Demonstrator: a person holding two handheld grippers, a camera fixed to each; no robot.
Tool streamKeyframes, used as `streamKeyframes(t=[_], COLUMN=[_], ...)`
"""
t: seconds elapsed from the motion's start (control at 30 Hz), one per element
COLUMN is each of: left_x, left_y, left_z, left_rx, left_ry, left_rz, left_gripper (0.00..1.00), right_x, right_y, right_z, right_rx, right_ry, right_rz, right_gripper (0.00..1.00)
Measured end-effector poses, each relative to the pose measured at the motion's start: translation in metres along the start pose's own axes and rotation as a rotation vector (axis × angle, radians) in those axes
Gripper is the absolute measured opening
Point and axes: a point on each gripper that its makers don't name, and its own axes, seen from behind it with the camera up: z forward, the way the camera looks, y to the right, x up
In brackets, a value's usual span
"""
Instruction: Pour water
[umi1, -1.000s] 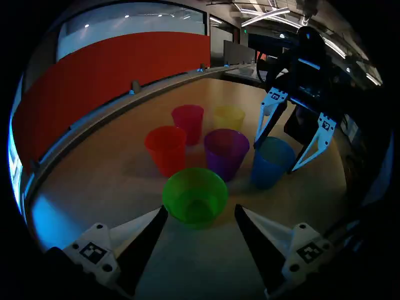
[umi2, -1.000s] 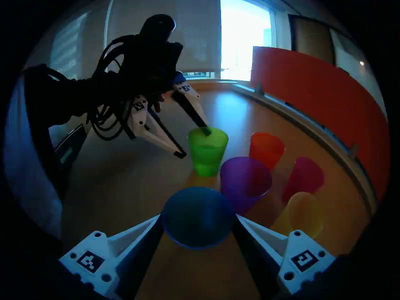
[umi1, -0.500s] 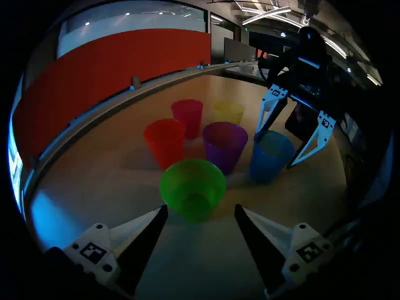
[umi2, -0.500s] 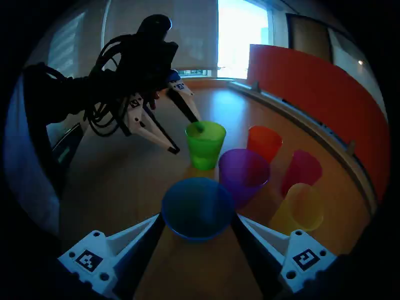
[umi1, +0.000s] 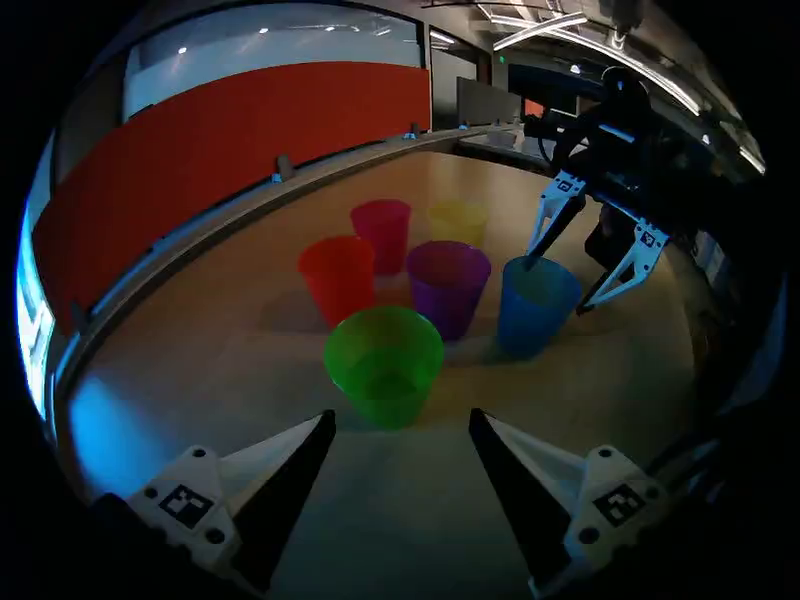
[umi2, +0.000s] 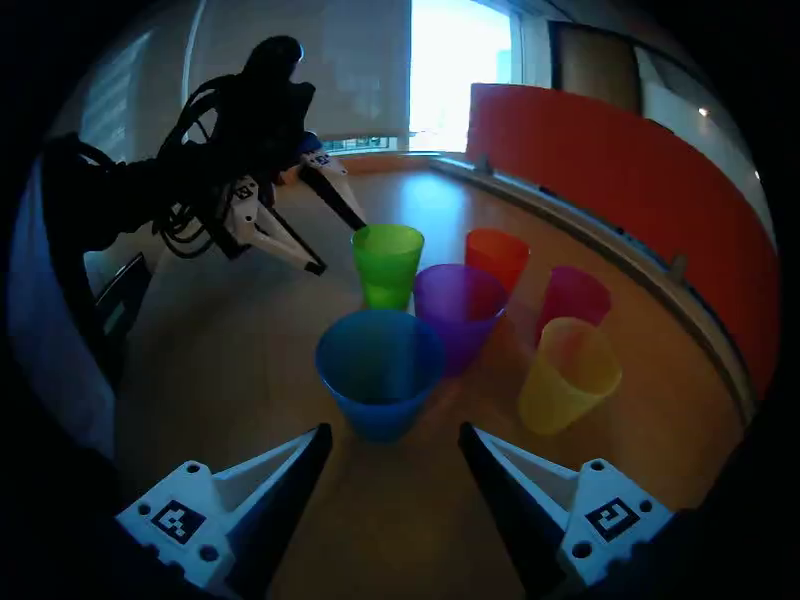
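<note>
You have drawn both grippers back: a second ago the translucent green plastic cup (umi1: 384, 365) sat between the fingertips of your left gripper (umi1: 400, 411) and the translucent blue plastic cup (umi2: 380, 370) between those of your right gripper (umi2: 395, 426), and each cup now stands upright on the table just beyond the tips. Both grippers are spread wide with nothing in them. In the left gripper view the green cup is the nearest of the group, and the blue cup stands to its right with your right gripper's fingertips close around its far side, though I cannot tell whether they touch it. In the right gripper view the left gripper's fingertips sit just beside the green cup's rim in much the same way. Between the green and blue cups stands a translucent purple plastic cup (umi1: 448, 285), very close to both. Behind them are an orange-red plastic cup (umi1: 340, 280), a magenta plastic cup (umi1: 381, 232) and a yellow plastic cup (umi1: 458, 220); the yellow one looks tilted in the right gripper view, which may just be the lens. The light is dim, so water in any cup cannot be made out. All six rest on a light wooden tabletop (umi1: 200, 340) edged by a long red partition panel (umi1: 220, 130).
</note>
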Motion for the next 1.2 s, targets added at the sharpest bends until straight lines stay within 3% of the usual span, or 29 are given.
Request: streamKeyframes(t=[0.37,0.77,1.2], left_x=[0.009,0.025,0.029], left_y=[-0.006,-0.021,-0.037], left_z=[-0.023,-0.062,-0.104], left_rx=[0.086,0.23,0.39], left_ry=[0.075,0.247,0.402], left_rz=[-0.069,-0.164,-0.264], left_gripper=[1.0,1.0,0.99], right_x=[-0.014,-0.013,0.0], right_y=[0.03,0.058,0.071], right_z=[-0.034,-0.076,-0.106], right_rx=[-0.124,-0.283,-0.453], right_ry=[0.037,0.098,0.173], right_rz=[0.101,0.203,0.212], right_gripper=[0.99,0.99,0.99])
